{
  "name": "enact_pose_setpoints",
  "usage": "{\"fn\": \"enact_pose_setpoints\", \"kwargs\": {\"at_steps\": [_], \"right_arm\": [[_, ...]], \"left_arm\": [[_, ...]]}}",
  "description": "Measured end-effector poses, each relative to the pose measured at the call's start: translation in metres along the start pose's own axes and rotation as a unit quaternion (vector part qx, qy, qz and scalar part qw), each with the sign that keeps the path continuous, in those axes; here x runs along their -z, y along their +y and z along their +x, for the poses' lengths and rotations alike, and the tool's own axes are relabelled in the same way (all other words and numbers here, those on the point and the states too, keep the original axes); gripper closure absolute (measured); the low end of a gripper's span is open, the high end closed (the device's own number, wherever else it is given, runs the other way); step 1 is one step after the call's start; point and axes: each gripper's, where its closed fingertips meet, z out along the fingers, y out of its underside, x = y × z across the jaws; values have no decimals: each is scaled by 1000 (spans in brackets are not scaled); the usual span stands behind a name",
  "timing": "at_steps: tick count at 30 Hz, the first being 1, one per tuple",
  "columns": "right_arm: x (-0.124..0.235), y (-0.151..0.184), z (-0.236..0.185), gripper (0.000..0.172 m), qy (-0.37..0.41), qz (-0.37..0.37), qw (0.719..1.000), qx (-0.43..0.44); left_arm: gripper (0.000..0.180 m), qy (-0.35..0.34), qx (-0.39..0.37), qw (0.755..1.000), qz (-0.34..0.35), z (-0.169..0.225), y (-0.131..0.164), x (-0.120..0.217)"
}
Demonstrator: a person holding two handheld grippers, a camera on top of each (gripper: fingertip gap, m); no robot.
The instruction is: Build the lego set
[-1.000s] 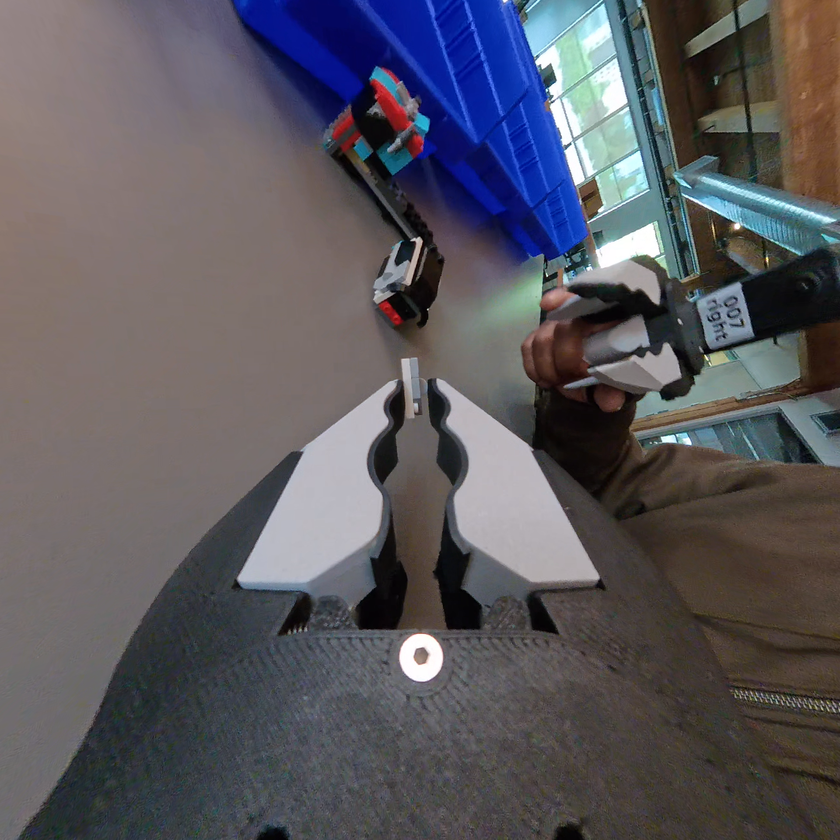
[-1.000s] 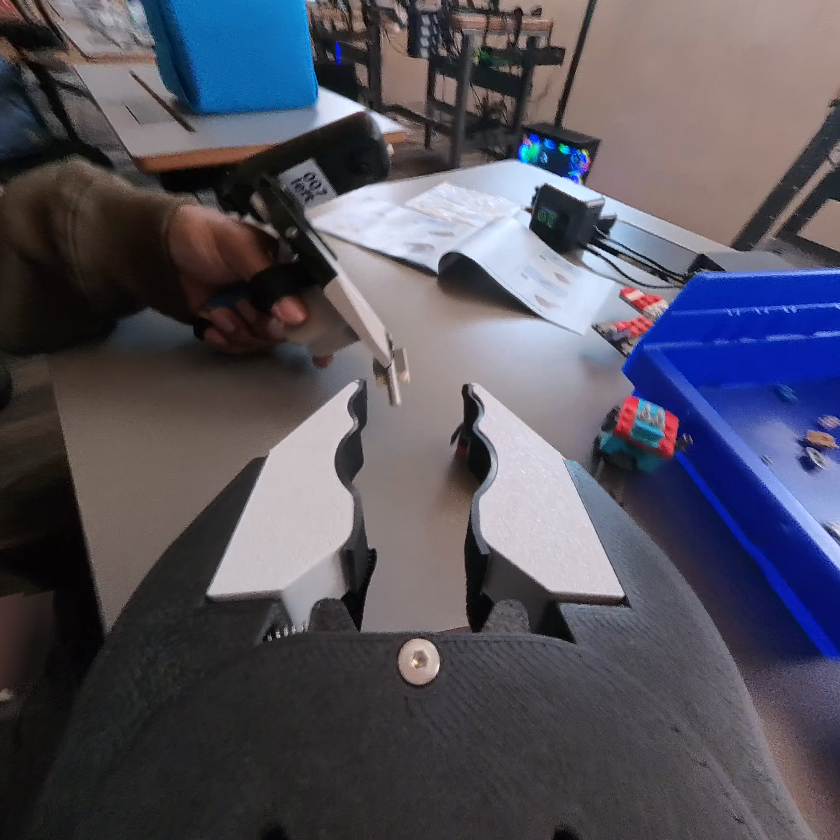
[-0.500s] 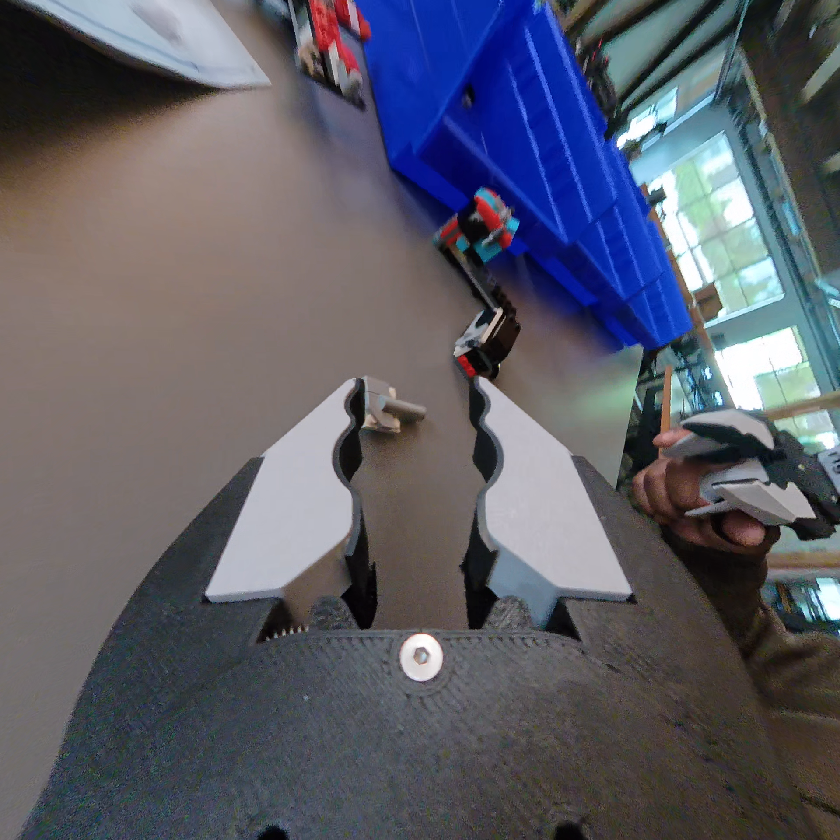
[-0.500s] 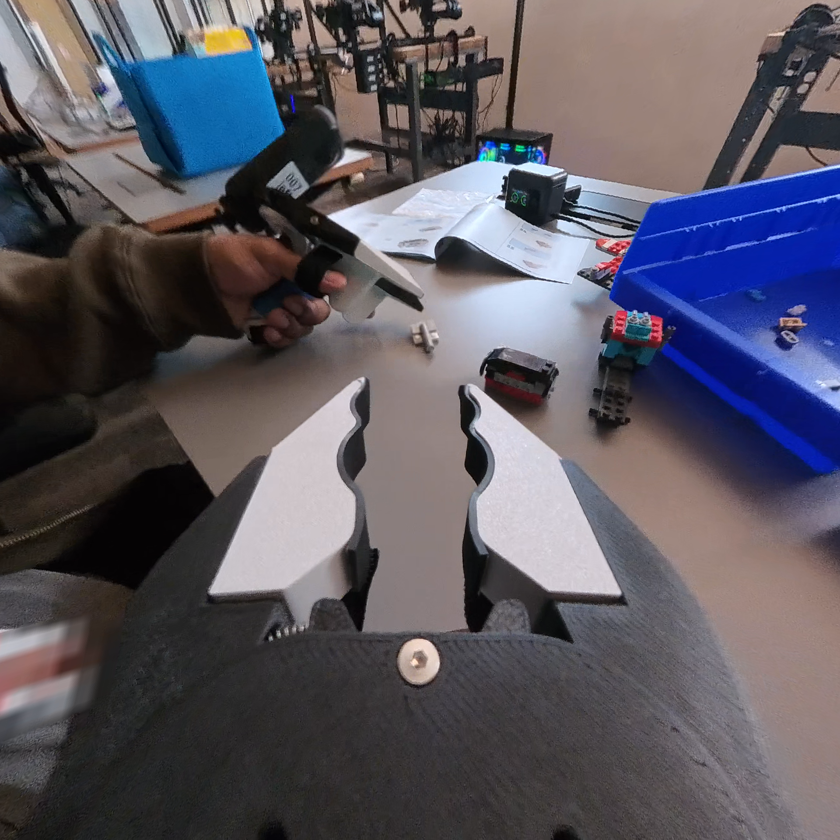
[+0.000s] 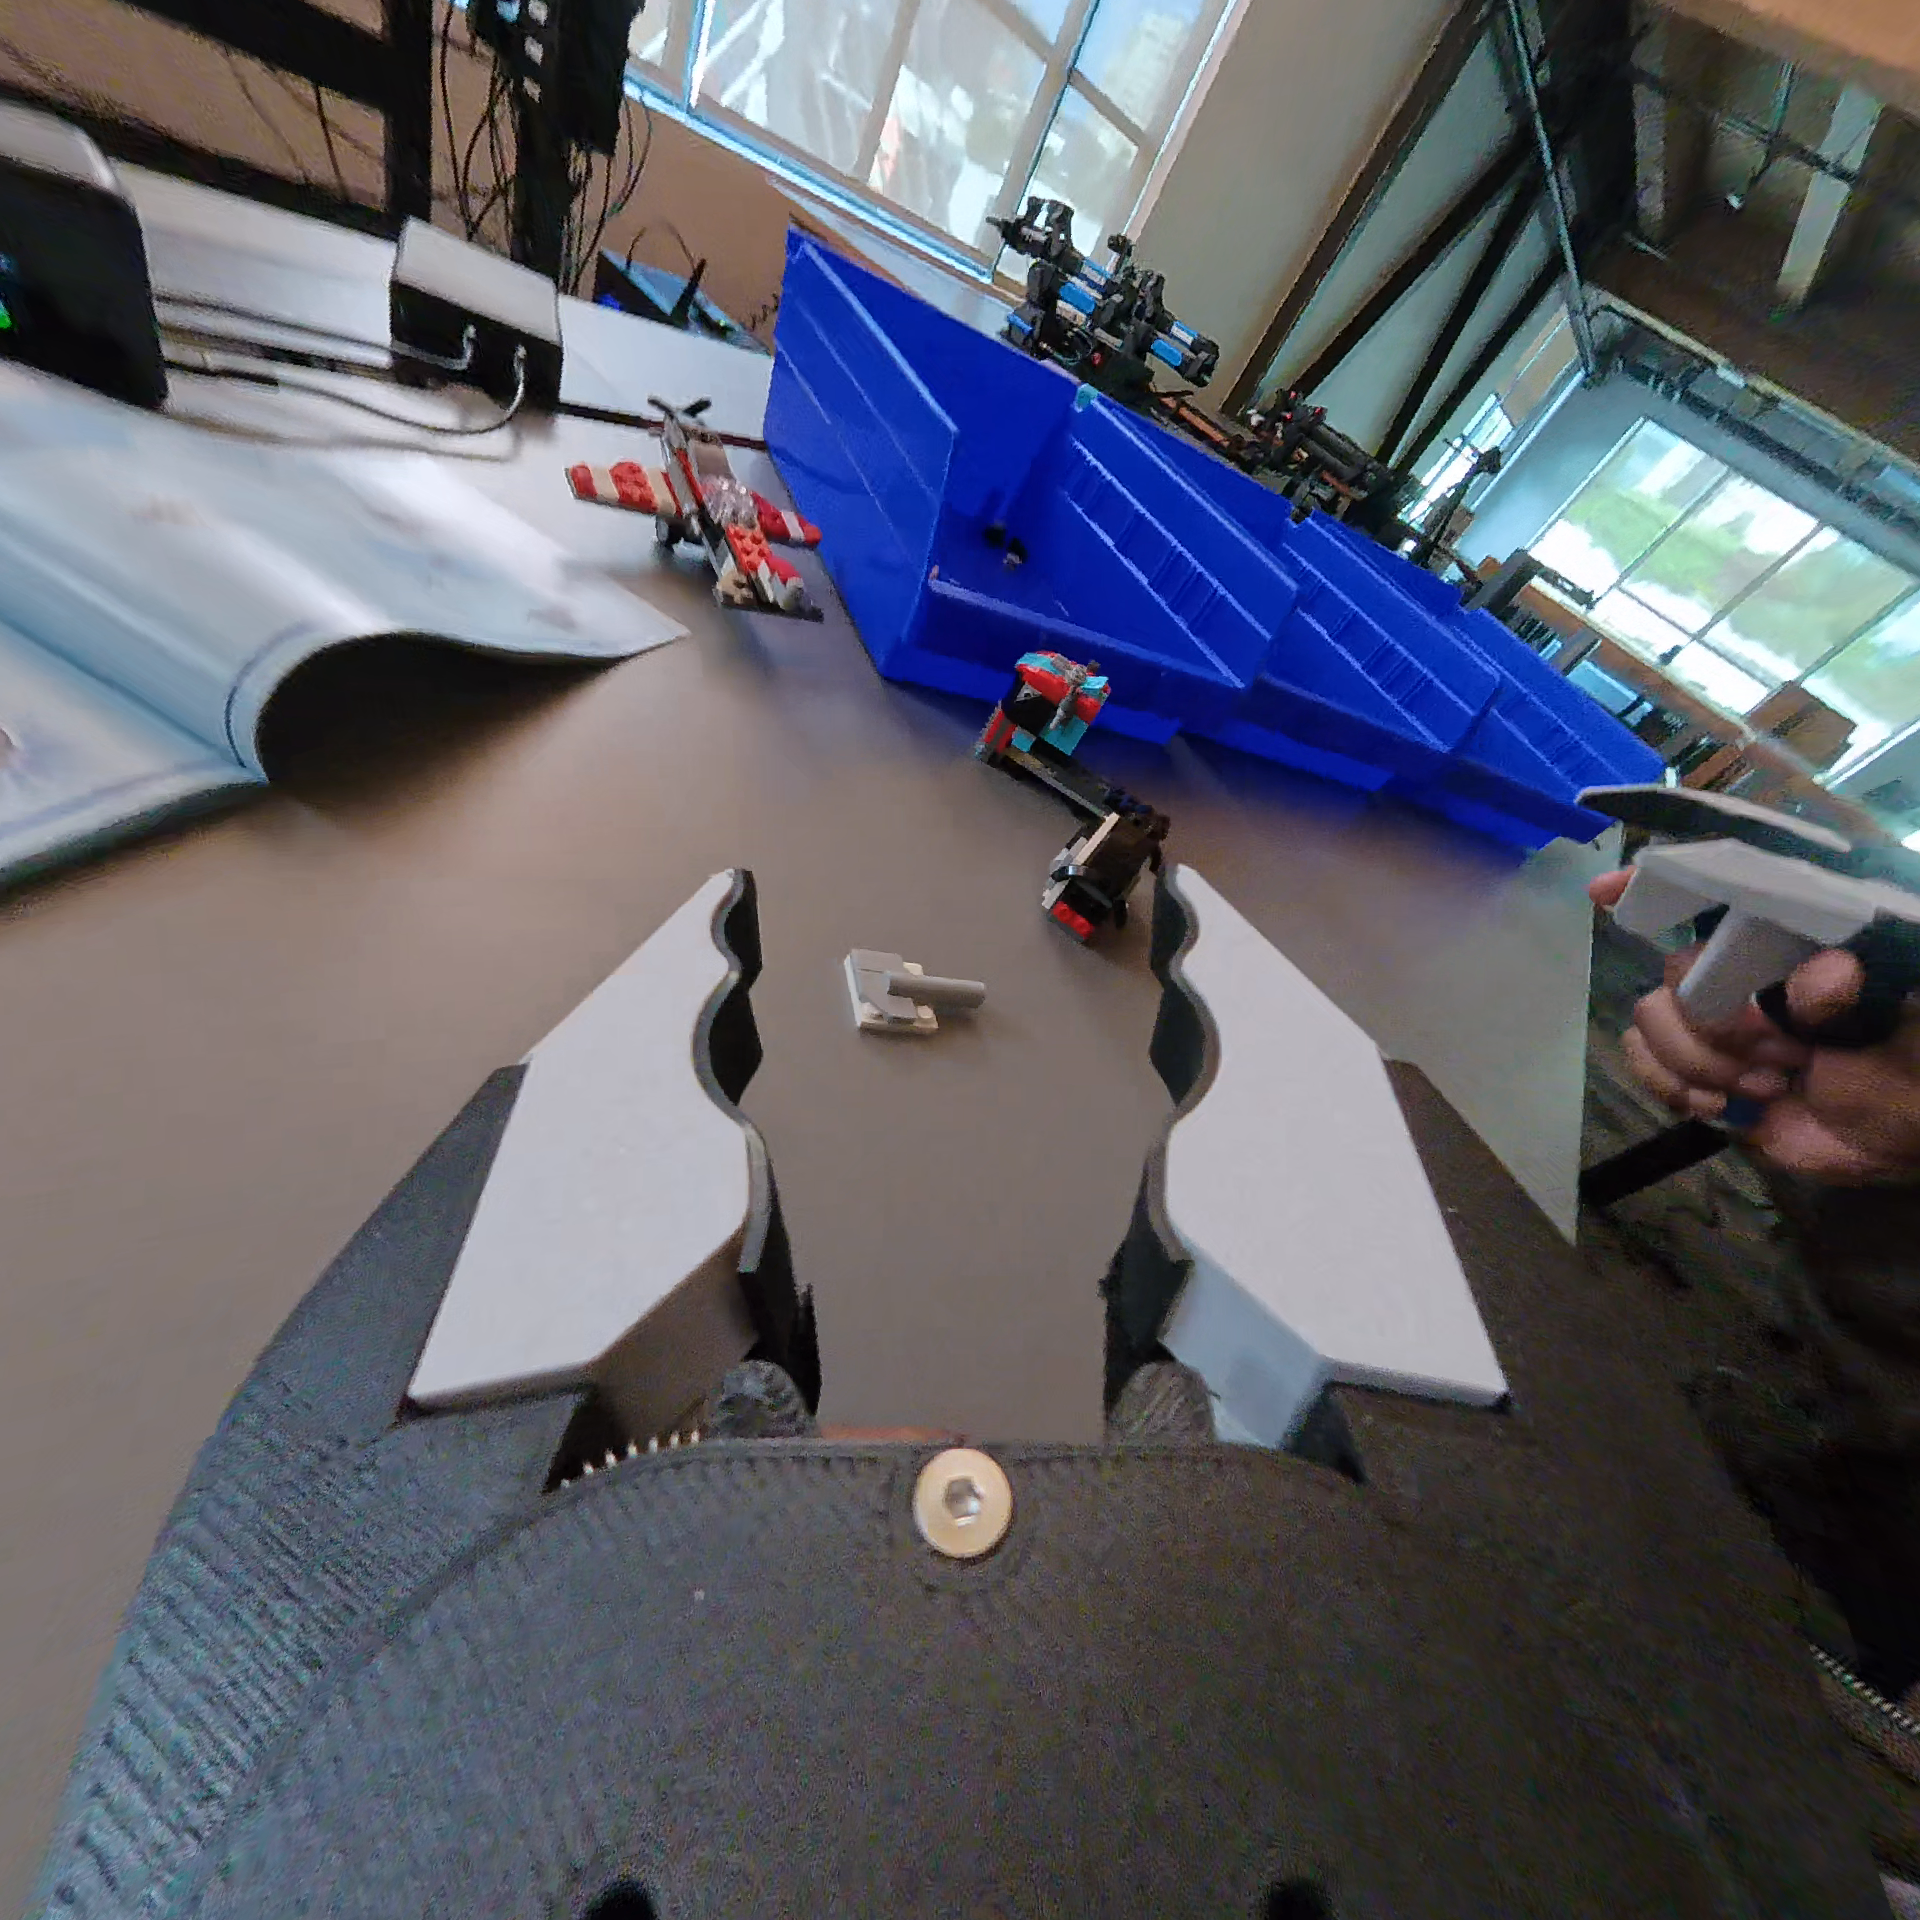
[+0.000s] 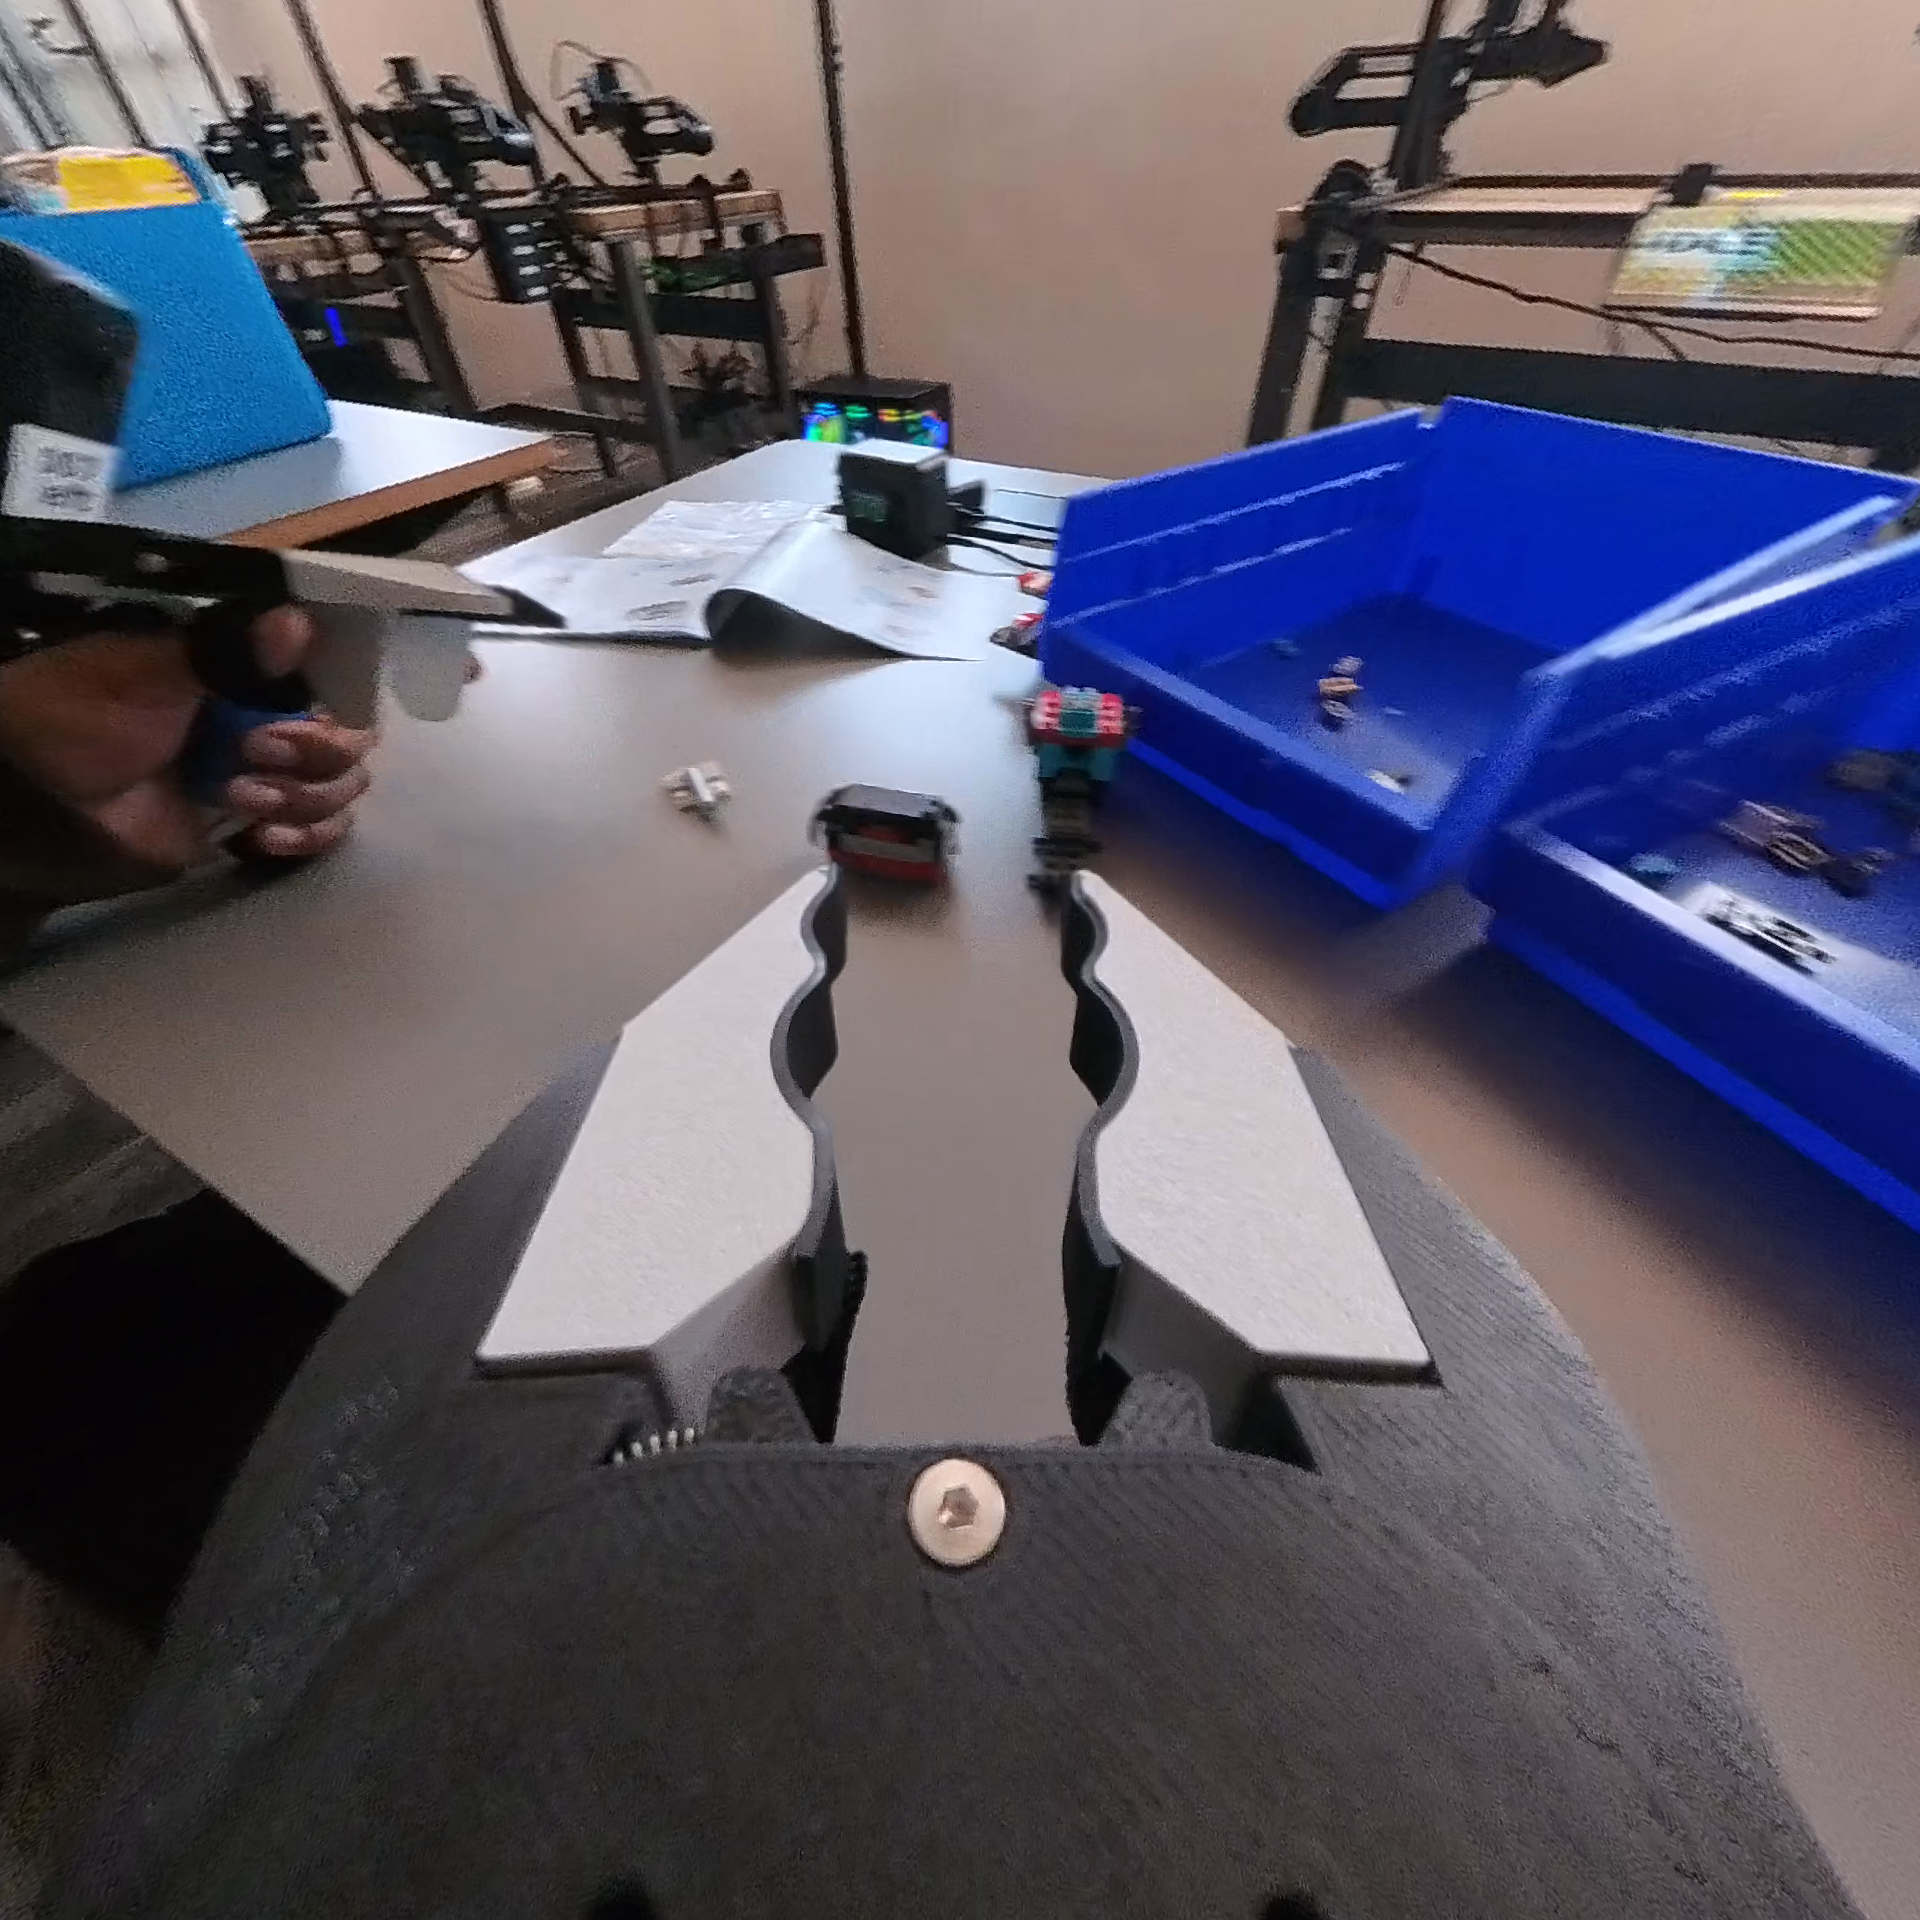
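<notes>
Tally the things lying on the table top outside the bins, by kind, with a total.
Brick-built models or pieces: 4 (grey pin piece, black-and-red block, red-and-teal model, red-and-white aeroplane)
Open booklets: 1
Blue bins: 2 at least
Black boxes with cables: 2
Total: 9

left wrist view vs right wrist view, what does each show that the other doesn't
Only the left wrist view: a red and white brick plane beside the blue bins, and large windows.
Only the right wrist view: loose parts inside the blue bins and a blue box on another table.
Both: the small grey piece, black and red block, open booklet, both open, empty hand-held grippers.
</notes>
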Motion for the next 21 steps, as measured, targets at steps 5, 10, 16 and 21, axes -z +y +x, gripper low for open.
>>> {"fn": "enact_pose_setpoints", "kwargs": {"at_steps": [5,10,16,21], "right_arm": [[34,8,72,131,61,-9,998,3],[91,2,172,136,139,-49,987,56],[138,0,349,140,233,-250,933,114],[134,35,489,139,258,-450,850,95]], "left_arm": [[112,-22,-55,998,3,-10,-8,-6],[113,-15,-47,999,-20,-21,-9,-22],[115,-13,6,1000,-17,-39,-18,-37],[117,-35,22,999,-6,-51,-24,-47]]}}
